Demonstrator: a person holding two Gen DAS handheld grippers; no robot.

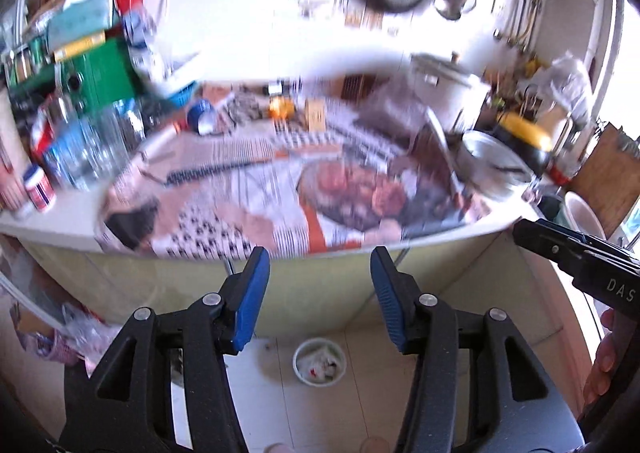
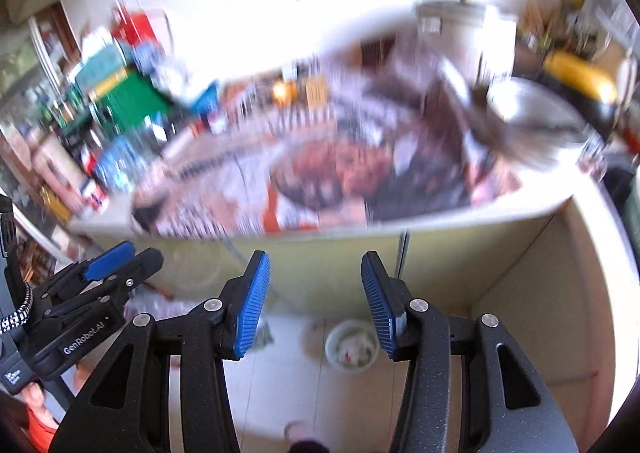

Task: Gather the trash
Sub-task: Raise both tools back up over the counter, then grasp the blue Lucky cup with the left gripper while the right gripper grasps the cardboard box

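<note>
- The left gripper (image 1: 320, 265) with blue pads has its two fingers spread apart, and nothing is between them.
- The right gripper (image 2: 316, 269) with blue pads is also spread apart and holds nothing.
- A small round white trash bin (image 1: 319, 361) stands on the pale tiled floor (image 1: 360, 405), below both grippers.
- White crumpled trash (image 1: 320, 367) lies inside the bin.
- The white counter (image 1: 64, 227) above is covered with a blurry printed newspaper (image 1: 256, 189).
- A big round metal bowl (image 1: 494, 157) sits on the counter's right side.

Cluttered counter (image 1: 60, 227) ahead — open floor (image 1: 360, 405) below, bin (image 1: 319, 361) standing there
</note>
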